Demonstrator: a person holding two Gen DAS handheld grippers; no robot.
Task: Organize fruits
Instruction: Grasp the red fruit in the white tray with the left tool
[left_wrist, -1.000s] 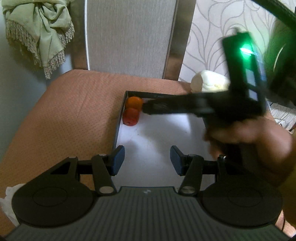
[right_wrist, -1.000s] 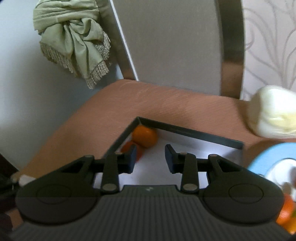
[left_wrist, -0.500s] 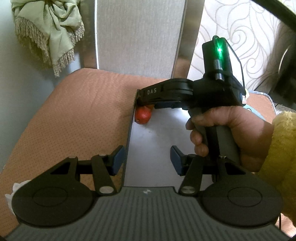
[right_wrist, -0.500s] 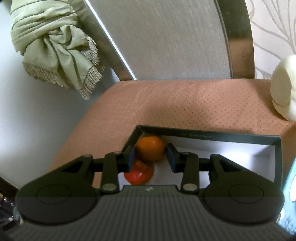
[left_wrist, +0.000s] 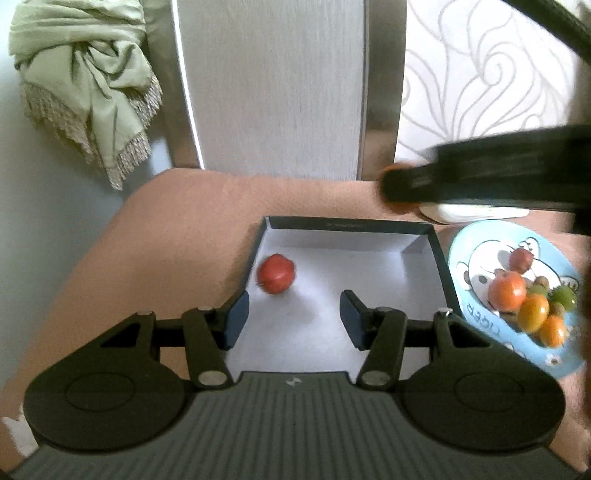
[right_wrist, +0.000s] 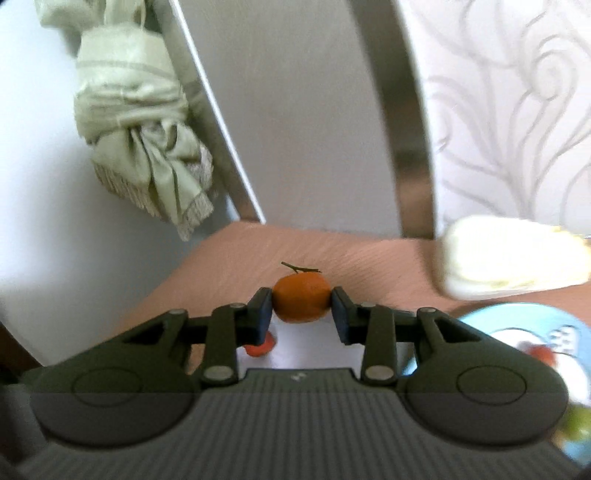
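Orange mandarin (right_wrist: 301, 298), stem up, now sitting pinched between the 2 pads of the right gripper (right_wrist: 301, 308) — lifted clear of the black box (left_wrist: 439, 258), where half a second ago the same fingers were only closing around it in the far-left corner. Hanging above the box floor and tablecloth, with nothing under it but air. Leaving only 1 fruit inside: the red one (left_wrist: 276, 273), lying just ahead of the left gripper's left pad, near the box's left wall, and peeking out below the right gripper's left finger in the right wrist view.

Left gripper (left_wrist: 293, 319) hovering low over the near part of the box, jaws spread wide, holding nothing. Right gripper body sweeping blurred across the upper right of its view — moving fast, away from the corner.

To the right of both grippers, the blue cartoon plate (left_wrist: 465, 258) carrying a heap of orange, red and green fruits. Beyond it, a pale wrapped lump (right_wrist: 513, 254) on the cloth.

Reading this as sorting in mid-carry: probably heading toward the plate, though the destination is not shown. Grip on a round, smooth skin — risking a slip if swung sharply.
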